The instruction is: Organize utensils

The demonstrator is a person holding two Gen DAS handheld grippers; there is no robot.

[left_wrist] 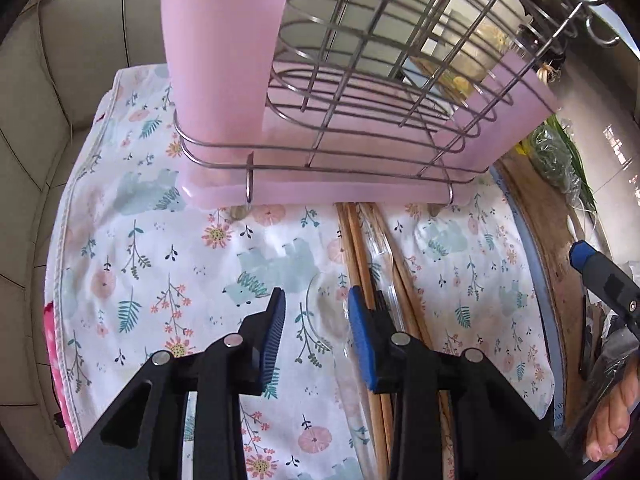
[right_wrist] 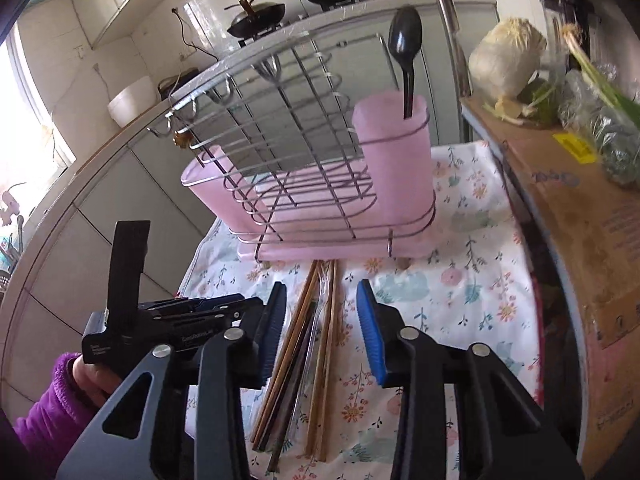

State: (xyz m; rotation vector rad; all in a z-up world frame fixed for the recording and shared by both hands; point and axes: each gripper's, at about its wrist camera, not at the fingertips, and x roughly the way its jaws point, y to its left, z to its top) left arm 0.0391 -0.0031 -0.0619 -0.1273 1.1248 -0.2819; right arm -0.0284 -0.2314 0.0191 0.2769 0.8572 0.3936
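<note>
A wire utensil rack (right_wrist: 304, 184) with pink cups stands on the floral cloth (right_wrist: 460, 280); it also shows in the left wrist view (left_wrist: 360, 100). A black spoon (right_wrist: 406, 48) stands in the rack's right pink cup (right_wrist: 396, 172). Wooden chopsticks (right_wrist: 316, 344) and a clear plastic utensil lie on the cloth in front of the rack, and show in the left wrist view (left_wrist: 360, 248). My right gripper (right_wrist: 322, 332) is open and empty, jaws astride the chopsticks, just above them. My left gripper (left_wrist: 316, 332) is open and empty, just left of the chopsticks.
A cardboard box (right_wrist: 580, 216) with a cabbage (right_wrist: 504, 60) and bagged greens (right_wrist: 600, 128) sits right of the cloth. Tiled wall and counter edge lie to the left. Woks (right_wrist: 256, 16) sit on a stove behind the rack.
</note>
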